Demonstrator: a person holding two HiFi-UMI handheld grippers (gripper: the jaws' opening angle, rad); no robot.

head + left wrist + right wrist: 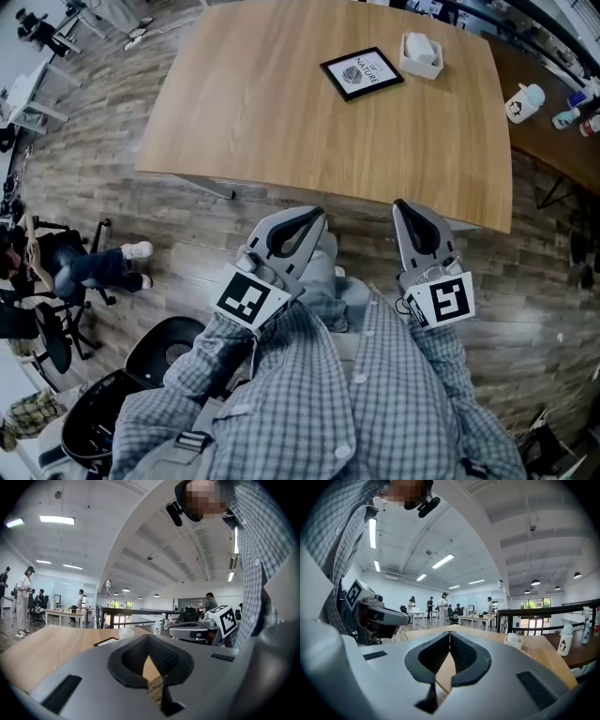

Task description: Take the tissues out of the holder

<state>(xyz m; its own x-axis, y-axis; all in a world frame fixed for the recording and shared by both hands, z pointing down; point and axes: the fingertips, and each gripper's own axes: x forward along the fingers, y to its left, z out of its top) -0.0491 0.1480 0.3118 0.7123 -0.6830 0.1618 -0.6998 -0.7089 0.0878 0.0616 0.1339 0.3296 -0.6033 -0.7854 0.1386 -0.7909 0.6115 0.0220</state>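
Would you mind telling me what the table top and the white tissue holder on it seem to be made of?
The table top looks like light wood or wood-look laminate, matte: straight grain lines, little glare. The tissue holder looks like smooth white ceramic or plastic, with thick rounded walls; which one I cannot tell.

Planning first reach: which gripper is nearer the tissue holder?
Right. The right gripper is at the table edge, almost in line with the tissue holder; the left gripper is offset further left.
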